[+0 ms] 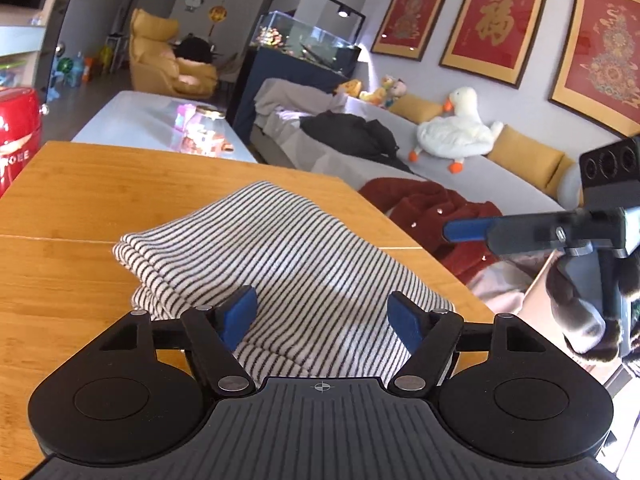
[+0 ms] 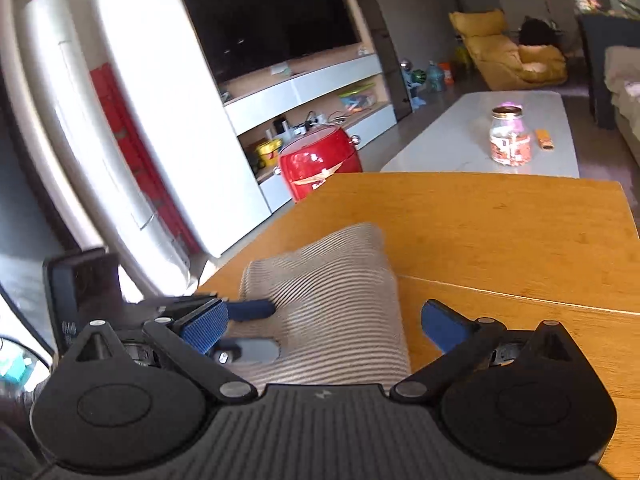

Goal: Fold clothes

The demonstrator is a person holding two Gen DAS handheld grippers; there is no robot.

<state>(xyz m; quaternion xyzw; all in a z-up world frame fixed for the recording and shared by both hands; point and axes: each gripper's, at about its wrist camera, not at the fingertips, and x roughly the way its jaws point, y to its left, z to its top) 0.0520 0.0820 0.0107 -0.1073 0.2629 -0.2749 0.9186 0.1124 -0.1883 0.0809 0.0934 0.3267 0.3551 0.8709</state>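
Observation:
A black-and-white striped garment (image 1: pixel 280 264) lies folded in several layers on the wooden table (image 1: pixel 80 208). My left gripper (image 1: pixel 322 316) is open just above its near edge, holding nothing. In the right wrist view the same garment (image 2: pixel 336 300) lies ahead of my right gripper (image 2: pixel 324 326), which is open and empty above it. The left gripper's fingers (image 2: pixel 250 308) show at the garment's left edge. The right gripper shows side-on at the right of the left wrist view (image 1: pixel 468 230), off the table's right edge.
A red coat (image 1: pixel 432 212) and a plush duck (image 1: pixel 456 132) lie on the grey sofa right of the table. A red pot (image 2: pixel 320 164) stands beyond the table's far-left corner. A glass jar (image 2: pixel 510 136) stands on the white coffee table (image 2: pixel 440 140) behind.

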